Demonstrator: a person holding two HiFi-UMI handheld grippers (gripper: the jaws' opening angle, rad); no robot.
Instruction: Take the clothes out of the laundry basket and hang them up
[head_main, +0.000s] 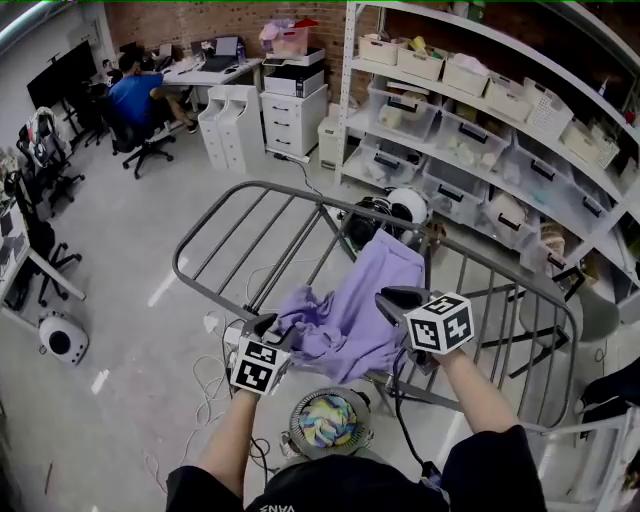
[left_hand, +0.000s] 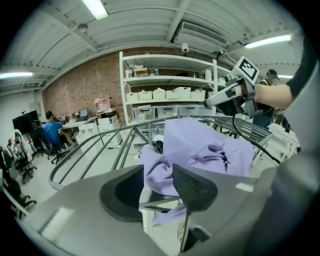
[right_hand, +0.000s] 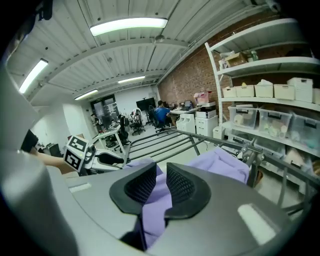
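One lilac cloth garment lies half-bunched over the grey metal drying rack at frame centre, our right gripper pinching it, our left gripper spread at its edge; next, we judge, comes smoothing it flat.

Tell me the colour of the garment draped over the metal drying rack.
Plain pale lilac garment, no pattern; shows best in the head view.

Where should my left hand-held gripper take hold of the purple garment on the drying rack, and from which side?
Grip the crumpled fold at the left end of the purple garment, coming from the near left. The cloth bunches thick there, just ahead of the open left hand-held gripper; the right hand-held gripper pinches the other side.
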